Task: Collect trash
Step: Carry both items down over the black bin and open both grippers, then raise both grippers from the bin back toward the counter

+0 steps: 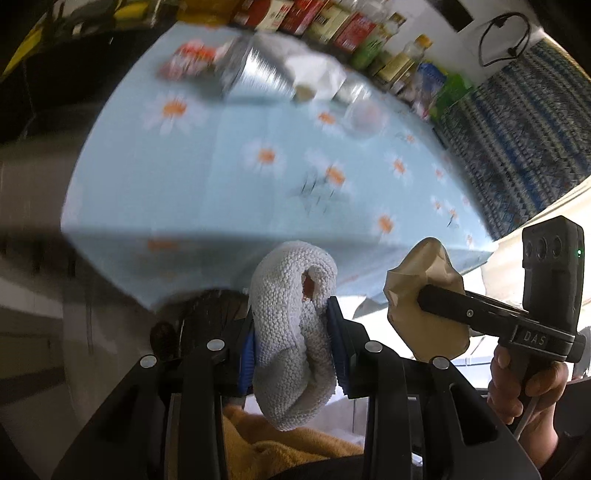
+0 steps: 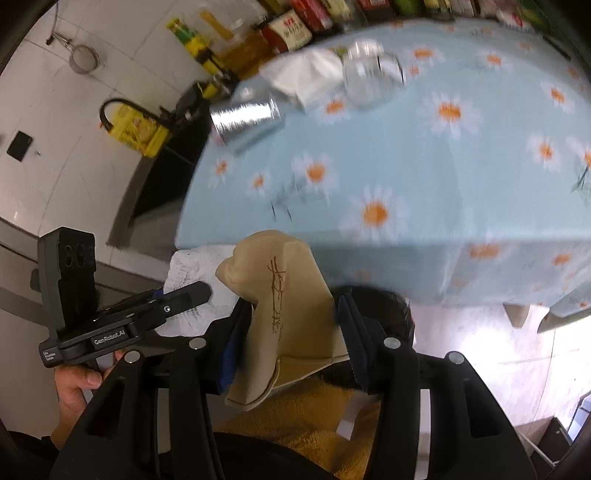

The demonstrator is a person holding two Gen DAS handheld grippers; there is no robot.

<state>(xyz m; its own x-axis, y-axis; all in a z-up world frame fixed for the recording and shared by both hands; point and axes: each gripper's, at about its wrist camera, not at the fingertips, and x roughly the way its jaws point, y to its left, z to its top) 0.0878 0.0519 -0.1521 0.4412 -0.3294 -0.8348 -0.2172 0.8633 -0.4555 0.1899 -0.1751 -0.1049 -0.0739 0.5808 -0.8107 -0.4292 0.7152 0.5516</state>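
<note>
My left gripper is shut on a crumpled white paper towel and holds it off the near edge of the table. My right gripper is shut on a crumpled tan paper bag. The bag also shows in the left wrist view, with the right gripper beside mine. The left gripper and its towel show in the right wrist view. More trash lies at the table's far side: a silver can on its side, a white tissue, a clear plastic cup, a red wrapper.
The table has a light blue daisy cloth. Boxes and bottles line its far edge. A black bin with yellow cloth in it sits below both grippers. A patterned blue cloth hangs to the right. A yellow oil jug stands at the left.
</note>
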